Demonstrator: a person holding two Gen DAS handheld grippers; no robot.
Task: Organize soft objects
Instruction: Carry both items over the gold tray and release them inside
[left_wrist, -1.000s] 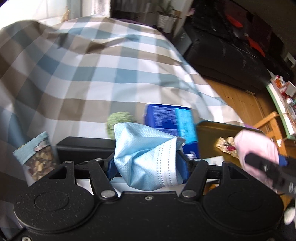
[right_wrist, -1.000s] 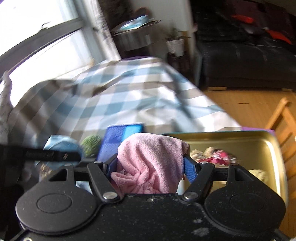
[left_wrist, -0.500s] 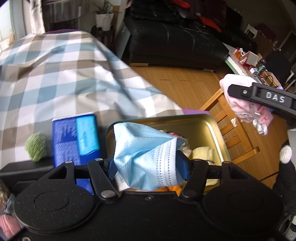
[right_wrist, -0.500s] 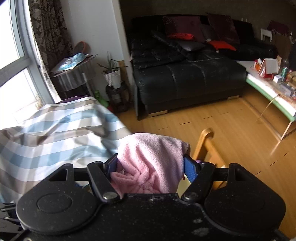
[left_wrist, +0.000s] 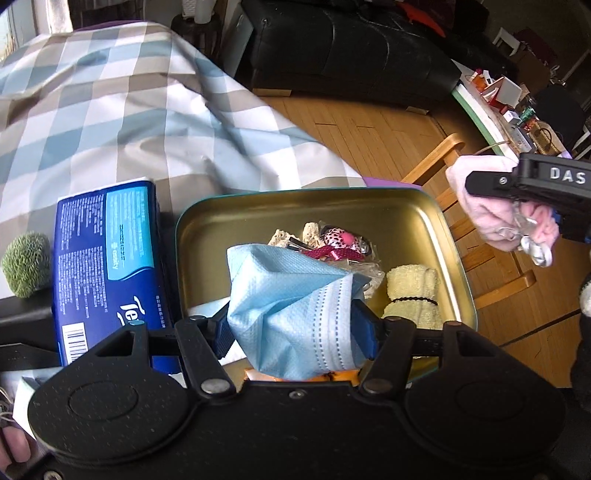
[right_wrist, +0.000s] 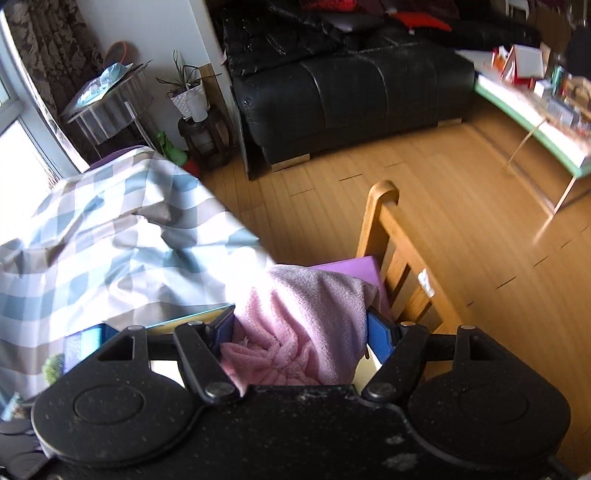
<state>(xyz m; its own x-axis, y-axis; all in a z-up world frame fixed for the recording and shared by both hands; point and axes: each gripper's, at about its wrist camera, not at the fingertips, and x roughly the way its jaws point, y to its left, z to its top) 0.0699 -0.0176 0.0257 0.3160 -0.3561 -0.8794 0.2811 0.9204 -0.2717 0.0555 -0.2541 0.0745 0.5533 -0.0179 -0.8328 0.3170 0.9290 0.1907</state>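
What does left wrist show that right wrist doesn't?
Left wrist only: the gold tin interior with its yellow rolled cloth and pink spotted item, and the left gripper clamping a blue face mask.
Right wrist only: the plant pot and side table by the window.
Both: the pink towel in the right gripper, checked cloth, black sofa, blue tissue pack.
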